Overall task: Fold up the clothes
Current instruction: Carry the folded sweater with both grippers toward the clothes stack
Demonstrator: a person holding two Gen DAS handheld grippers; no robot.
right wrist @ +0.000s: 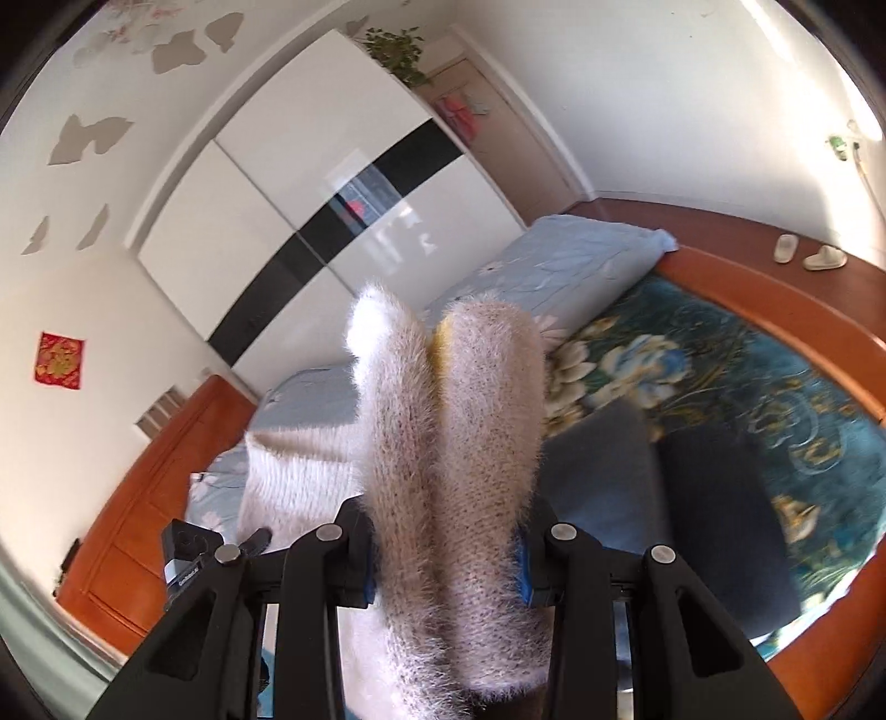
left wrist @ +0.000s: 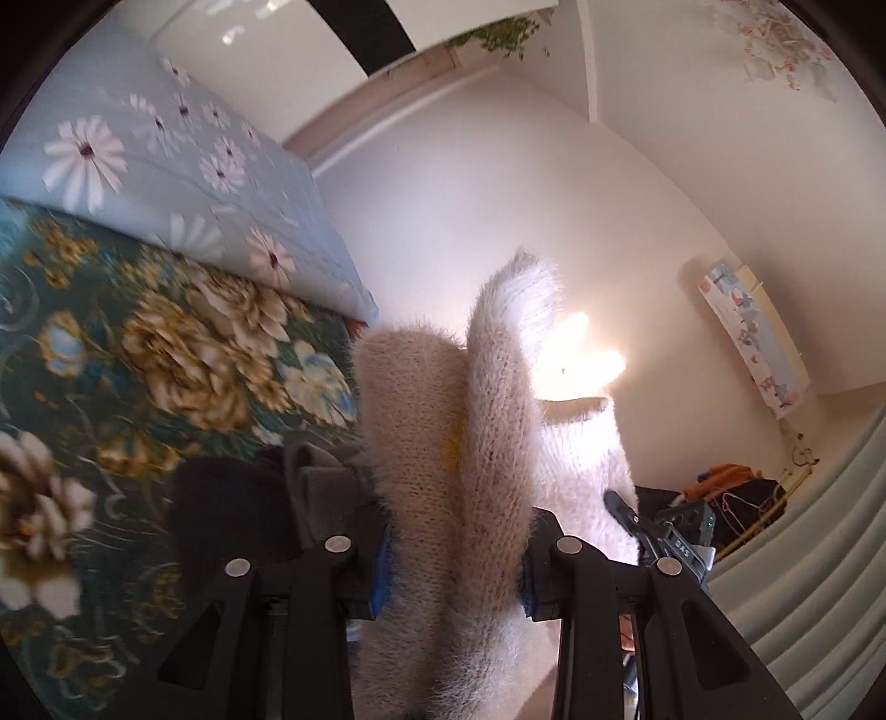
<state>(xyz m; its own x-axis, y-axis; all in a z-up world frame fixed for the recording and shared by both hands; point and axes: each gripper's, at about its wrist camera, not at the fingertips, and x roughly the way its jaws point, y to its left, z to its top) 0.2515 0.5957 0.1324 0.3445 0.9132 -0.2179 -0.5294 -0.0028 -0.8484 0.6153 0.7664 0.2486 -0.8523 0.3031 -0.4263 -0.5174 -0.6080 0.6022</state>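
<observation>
I have the left gripper (left wrist: 454, 576) clamped on the fuzzy white knitted sweater (left wrist: 443, 443), nearly level; right gripper (right wrist: 443, 565) likewise clenched, tilted slightly downward.

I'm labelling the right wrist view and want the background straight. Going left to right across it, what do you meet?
Red wall decoration → white wardrobe → fuzzy white sweater pinched in the right gripper → teal floral bedspread → slippers on the floor.

Bedroom, white walls. Orange wood bed frame (right wrist: 775, 310) w/ teal floral bedspread (right wrist: 747, 360); pale blue daisy pillow (right wrist: 581, 255) at its head. Beyond bed: glossy white wardrobe (right wrist: 266, 183) w/ black band, plant (right wrist: 396, 52) on top. Red paper square (right wrist: 60, 360) on wall left of wardrobe. Strong sunlight.
</observation>
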